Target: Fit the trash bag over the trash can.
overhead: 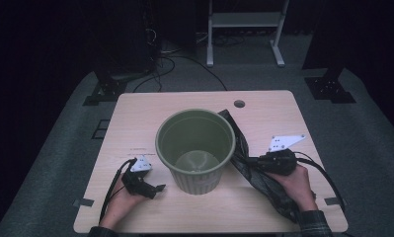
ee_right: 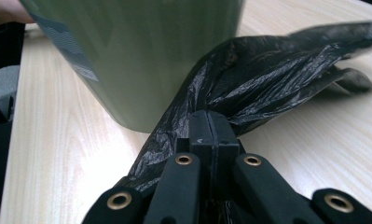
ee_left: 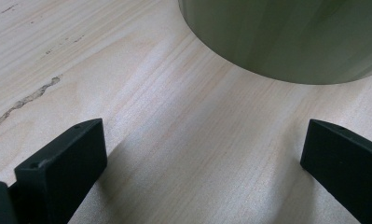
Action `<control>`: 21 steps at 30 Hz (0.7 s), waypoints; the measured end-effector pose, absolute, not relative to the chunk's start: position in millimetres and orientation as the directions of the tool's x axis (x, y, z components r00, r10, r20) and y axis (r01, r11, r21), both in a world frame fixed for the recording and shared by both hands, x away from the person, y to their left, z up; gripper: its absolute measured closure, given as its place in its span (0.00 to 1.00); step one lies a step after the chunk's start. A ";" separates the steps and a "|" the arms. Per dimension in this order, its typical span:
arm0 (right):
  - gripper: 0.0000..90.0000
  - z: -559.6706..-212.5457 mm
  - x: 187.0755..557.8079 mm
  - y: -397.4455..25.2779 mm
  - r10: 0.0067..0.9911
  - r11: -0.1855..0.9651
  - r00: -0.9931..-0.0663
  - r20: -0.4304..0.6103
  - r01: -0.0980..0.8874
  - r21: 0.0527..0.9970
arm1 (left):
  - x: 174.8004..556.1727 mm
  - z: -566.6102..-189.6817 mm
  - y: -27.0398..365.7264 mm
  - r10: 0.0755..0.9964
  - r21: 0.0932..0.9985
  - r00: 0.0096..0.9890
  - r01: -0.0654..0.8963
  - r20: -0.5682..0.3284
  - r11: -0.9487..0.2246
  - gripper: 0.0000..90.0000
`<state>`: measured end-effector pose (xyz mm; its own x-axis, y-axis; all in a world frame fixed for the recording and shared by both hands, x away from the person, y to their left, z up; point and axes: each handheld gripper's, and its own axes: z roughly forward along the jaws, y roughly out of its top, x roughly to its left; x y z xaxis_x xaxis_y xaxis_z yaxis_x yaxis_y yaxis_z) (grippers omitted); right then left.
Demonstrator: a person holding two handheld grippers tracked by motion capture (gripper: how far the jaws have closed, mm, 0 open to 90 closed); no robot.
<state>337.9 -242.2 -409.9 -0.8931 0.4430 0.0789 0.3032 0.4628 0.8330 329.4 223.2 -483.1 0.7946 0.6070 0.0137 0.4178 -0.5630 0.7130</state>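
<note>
Status: bag grasped, bin not yet lined. Nearest the person, the left gripper (overhead: 157, 188) rests low on the counter (overhead: 135, 116) with jaws spread wide and empty, just beside the bin (overhead: 195, 148). The right gripper (overhead: 251, 161) is clamped on the black bag (overhead: 271, 190) (still bunched, lying flat along the bin's right side, touching it). Beyond, the bin stands upright and empty. Remaining, by judgement: lift the bag, open it, seat it over the rim.
</note>
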 end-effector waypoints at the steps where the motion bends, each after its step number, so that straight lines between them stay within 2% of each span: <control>1: 1.00 -408.2 337.7 -241.6 0.436 0.466 -0.897 0.078 0.298 0.833 | 329.4 -483.1 223.2 0.607 0.713 0.795 0.418 0.014 -0.563 0.00; 13: 1.00 -376.4 330.6 -229.2 0.336 0.451 -0.941 0.048 0.206 0.869 | 329.4 -483.1 223.2 0.607 0.713 0.794 0.418 0.013 -0.563 0.00; 21: 1.00 -358.0 329.3 -233.7 0.292 0.399 -0.955 0.045 0.164 0.902 | 329.5 -483.0 223.3 0.606 0.712 0.796 0.417 0.015 -0.565 0.00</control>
<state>329.3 -233.7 -358.0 -0.9553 0.2921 0.0446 0.1642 0.3993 0.9020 329.5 223.3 -483.0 0.7957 0.6056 0.0148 0.4170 -0.5653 0.7117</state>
